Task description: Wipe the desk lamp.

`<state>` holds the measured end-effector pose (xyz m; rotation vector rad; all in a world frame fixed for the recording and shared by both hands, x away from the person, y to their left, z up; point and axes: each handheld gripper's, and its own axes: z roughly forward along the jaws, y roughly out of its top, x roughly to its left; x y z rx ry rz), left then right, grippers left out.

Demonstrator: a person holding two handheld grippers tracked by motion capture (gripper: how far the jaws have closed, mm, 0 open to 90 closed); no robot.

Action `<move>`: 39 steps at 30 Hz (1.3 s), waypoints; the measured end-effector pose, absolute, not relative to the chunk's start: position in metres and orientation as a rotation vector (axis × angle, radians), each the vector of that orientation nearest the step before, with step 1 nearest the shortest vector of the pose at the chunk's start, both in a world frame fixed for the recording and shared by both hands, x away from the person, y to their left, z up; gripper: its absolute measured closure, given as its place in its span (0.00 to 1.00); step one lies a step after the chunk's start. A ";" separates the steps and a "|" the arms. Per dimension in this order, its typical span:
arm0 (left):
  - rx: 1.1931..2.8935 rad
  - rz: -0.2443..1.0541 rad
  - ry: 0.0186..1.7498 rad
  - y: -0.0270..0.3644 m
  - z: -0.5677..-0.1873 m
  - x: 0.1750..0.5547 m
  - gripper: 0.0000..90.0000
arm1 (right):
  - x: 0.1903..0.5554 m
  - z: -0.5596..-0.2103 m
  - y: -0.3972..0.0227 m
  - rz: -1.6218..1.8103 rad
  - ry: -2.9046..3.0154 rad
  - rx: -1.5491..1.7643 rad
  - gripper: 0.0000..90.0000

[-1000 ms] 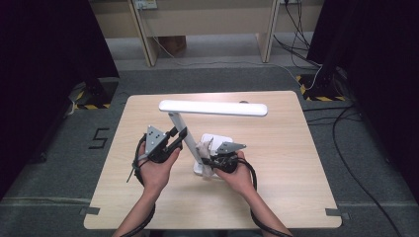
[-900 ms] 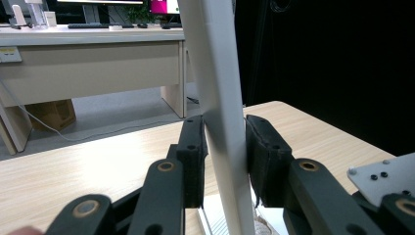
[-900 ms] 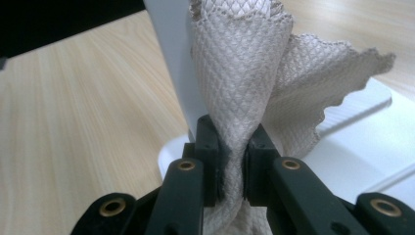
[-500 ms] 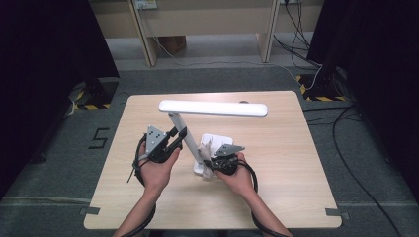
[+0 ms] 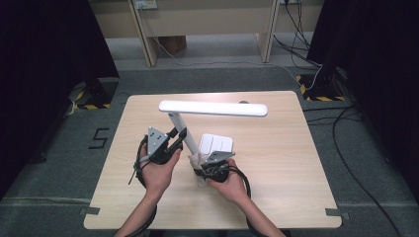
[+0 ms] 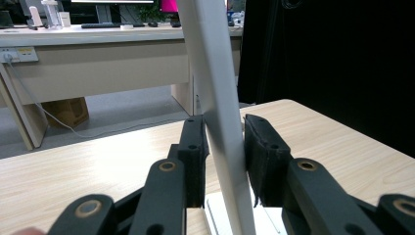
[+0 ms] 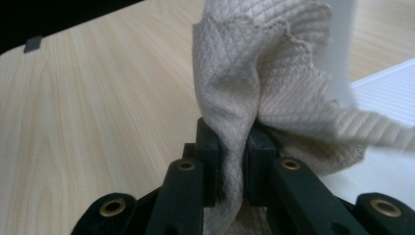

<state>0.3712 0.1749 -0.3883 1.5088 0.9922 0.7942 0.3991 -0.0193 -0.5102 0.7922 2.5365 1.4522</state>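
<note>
While the left gripper (image 5: 174, 139) braces the lamp's slanted white stem (image 6: 218, 103), the right gripper (image 5: 206, 165) works a beige cloth (image 7: 254, 93) against the foot of that stem, so the job in hand looks like wiping down the desk lamp (image 5: 212, 108). The lamp stands at the middle of the wooden table (image 5: 296, 163), its long head at about twelve o'clock from the two hands and its flat white base (image 5: 216, 143) at roughly one o'clock from the right gripper.

The chief risk, as I judge it, is the lamp tipping or skidding. In the left gripper view the jaws flank the stem closely, one pad against it and a thin gap showing at the other, so I cannot tell whether the hold is truly firm. A hard push from the cloth could then swing the stem or slide the base across the table. The cloth could also snag at the joint above the base.

The right gripper's jaws are clenched on a fold of the cloth, the rest bunching up above them.

The left hand (image 5: 159, 170) reaches from the seven o'clock side, gripper angled up toward one o'clock. The right hand (image 5: 230, 185) comes in from five o'clock, gripper low and pointing toward eleven, close to the stem's foot.
</note>
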 end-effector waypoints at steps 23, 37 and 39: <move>1.523 0.818 0.995 0.174 -0.388 0.368 0.78 | 0.401 -0.504 -0.057 1.350 2.579 0.944 0.90; 1.534 0.836 1.000 0.170 -0.387 0.362 0.77 | 0.409 -0.494 -0.113 1.195 2.530 1.137 0.90; 1.536 0.840 1.002 0.169 -0.386 0.360 0.76 | 0.412 -0.491 -0.118 1.184 2.497 1.160 0.90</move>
